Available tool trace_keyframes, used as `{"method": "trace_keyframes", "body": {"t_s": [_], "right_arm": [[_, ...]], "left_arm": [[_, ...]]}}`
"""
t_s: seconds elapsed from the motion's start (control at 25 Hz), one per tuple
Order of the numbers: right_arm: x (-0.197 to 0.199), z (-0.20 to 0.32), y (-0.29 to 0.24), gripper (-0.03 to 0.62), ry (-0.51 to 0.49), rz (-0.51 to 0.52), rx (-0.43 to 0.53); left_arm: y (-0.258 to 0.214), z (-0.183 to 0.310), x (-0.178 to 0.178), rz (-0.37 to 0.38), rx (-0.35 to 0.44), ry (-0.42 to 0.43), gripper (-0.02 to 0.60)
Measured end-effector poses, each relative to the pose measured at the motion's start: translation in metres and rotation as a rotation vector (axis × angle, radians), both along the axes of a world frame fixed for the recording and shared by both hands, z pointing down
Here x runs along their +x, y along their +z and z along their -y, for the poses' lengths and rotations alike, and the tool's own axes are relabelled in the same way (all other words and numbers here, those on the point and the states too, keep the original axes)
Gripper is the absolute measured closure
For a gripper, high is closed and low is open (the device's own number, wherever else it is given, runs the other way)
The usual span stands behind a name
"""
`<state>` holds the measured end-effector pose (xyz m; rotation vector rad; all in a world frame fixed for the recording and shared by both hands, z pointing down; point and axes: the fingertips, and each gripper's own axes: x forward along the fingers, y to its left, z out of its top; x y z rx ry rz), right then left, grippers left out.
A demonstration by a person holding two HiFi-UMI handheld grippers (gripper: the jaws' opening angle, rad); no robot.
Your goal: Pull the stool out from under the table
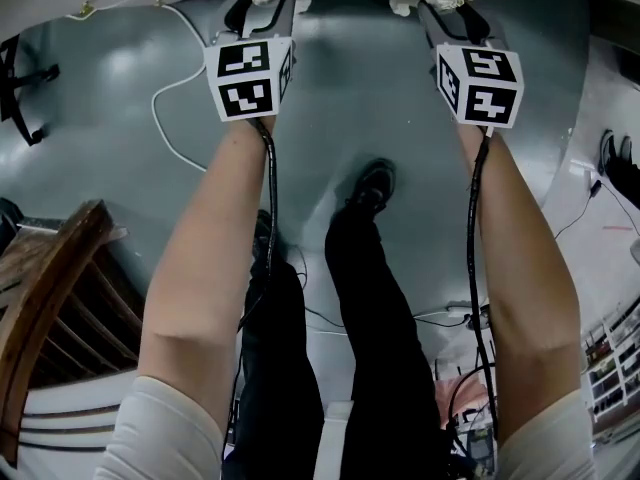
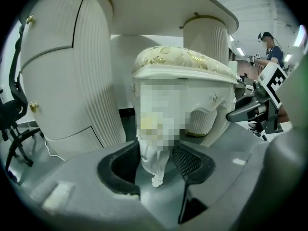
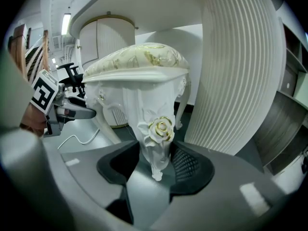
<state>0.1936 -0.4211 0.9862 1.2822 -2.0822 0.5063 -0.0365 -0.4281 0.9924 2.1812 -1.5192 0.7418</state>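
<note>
1 white carved stool w/ gold-floral cushion (image 2: 183,73); 2 grey claws: left claw (image 2: 156,155), right claw (image 3: 156,158); 2 black-&-white marker cubes (image 1: 250,78); 1 white tabletop (image 2: 159,13) on 2 fluted white pedestals (image 2: 72,71); 1 brown wooden chair (image 1: 50,278); 1 black office chair (image 2: 12,114).

white sleeves (image 1: 165,430), black trousers (image 1: 372,298)

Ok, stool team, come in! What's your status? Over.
Left gripper shut on a leg, right gripper shut on another leg. Stool under table, not out yet. Cable on floor by left gripper.
</note>
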Motion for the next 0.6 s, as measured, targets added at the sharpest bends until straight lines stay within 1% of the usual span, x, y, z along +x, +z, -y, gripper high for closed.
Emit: {"method": "trace_keyframes", "body": {"t_s": [0.12,0.32,0.44,0.6], "right_arm": [[-0.001,-0.021,0.000,0.395,-0.005,-0.009,-0.020],[-0.009,-0.065,0.000,0.397,-0.033,-0.023,-0.043],[-0.016,-0.091,-0.003,0.398,-0.020,-0.029,-0.022],[-0.027,-0.132,-0.005,0.399,-0.027,-0.028,-0.033]], "left_arm": [[0.000,-0.021,-0.002,0.003,-0.018,-0.001,0.368],[0.001,-0.064,-0.007,-0.005,-0.025,-0.010,0.368],[-0.002,-0.086,-0.014,0.002,-0.027,0.017,0.368],[-0.003,-0.125,-0.024,0.011,-0.047,0.031,0.368]]}}
